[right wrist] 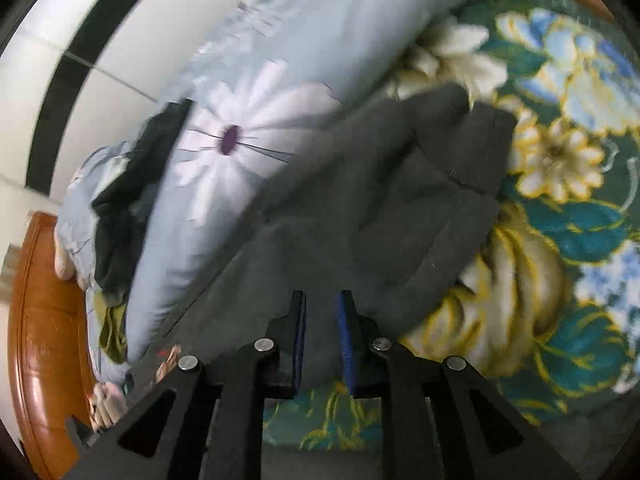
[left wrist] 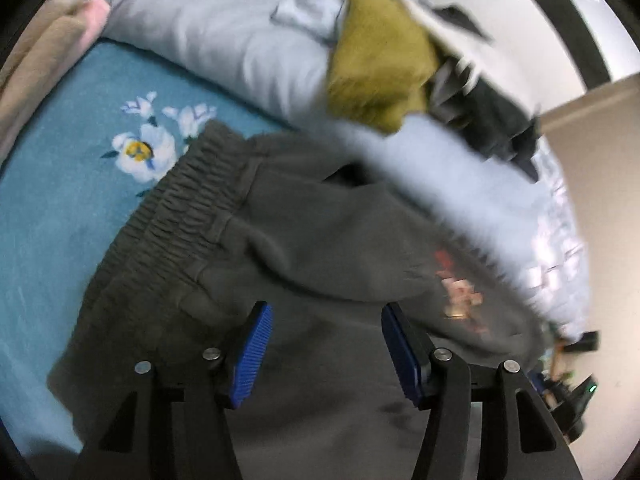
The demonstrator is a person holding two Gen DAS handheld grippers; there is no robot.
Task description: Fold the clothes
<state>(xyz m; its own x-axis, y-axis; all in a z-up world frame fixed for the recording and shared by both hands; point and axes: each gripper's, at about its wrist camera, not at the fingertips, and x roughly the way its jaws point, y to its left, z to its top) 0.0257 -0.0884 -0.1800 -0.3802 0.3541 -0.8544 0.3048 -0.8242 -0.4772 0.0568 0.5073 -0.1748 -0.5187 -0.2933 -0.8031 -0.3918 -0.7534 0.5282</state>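
Dark grey sweatpants (left wrist: 304, 248) with a gathered elastic waistband (left wrist: 188, 204) and a red-pink print (left wrist: 460, 284) lie on a teal floral bedspread (left wrist: 60, 184). My left gripper (left wrist: 326, 320) is open just above the pants' middle, with cloth showing between its blue pads. In the right wrist view the same pants (right wrist: 380, 208) stretch away over the bed. My right gripper (right wrist: 322, 312) has its jaws close together with the pants' near edge between the pads.
A pale blue flowered duvet (right wrist: 256, 128) is bunched along the pants' far side. An olive garment (left wrist: 376, 68) and dark clothes (left wrist: 492, 120) lie on the duvet. A wooden bed frame (right wrist: 44, 320) is at the left, a white wall behind.
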